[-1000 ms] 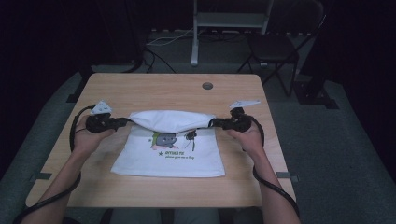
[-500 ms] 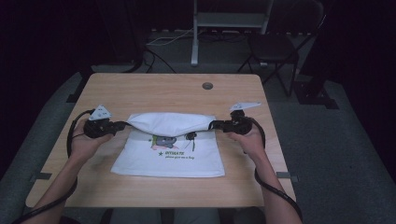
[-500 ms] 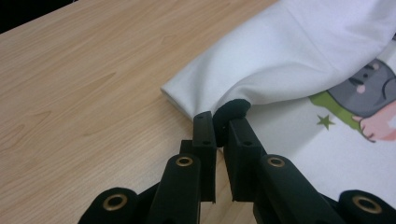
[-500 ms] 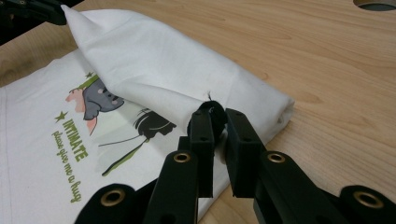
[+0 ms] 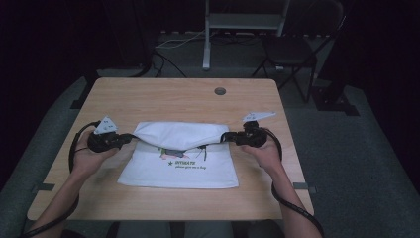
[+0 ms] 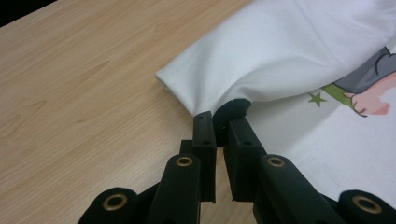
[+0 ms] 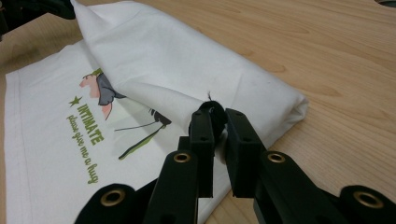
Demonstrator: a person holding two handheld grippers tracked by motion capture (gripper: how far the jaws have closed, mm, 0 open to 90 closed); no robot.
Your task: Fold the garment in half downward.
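Note:
A white T-shirt (image 5: 178,166) with a printed figure and green lettering lies on the wooden table (image 5: 168,101), its far part folded over toward the near side. My left gripper (image 5: 130,139) is shut on the fold's left end, where cloth bunches between its jaws (image 6: 223,122). On the other side my right gripper (image 5: 224,138) is shut on the fold's right end, with a dark bit of cloth pinched at its tips (image 7: 215,122). The fold hangs slightly raised between both grippers, and the shirt (image 7: 51,140) spreads flat below it.
A round cable hole (image 5: 220,91) sits near the table's far edge. Behind the table stand a metal stand (image 5: 242,25) and a folding chair (image 5: 297,49) on the dark floor. Bare wood lies to either side of the shirt.
Both grippers have brought the folded edge a little nearer to the person, over the print. The grips have not changed.

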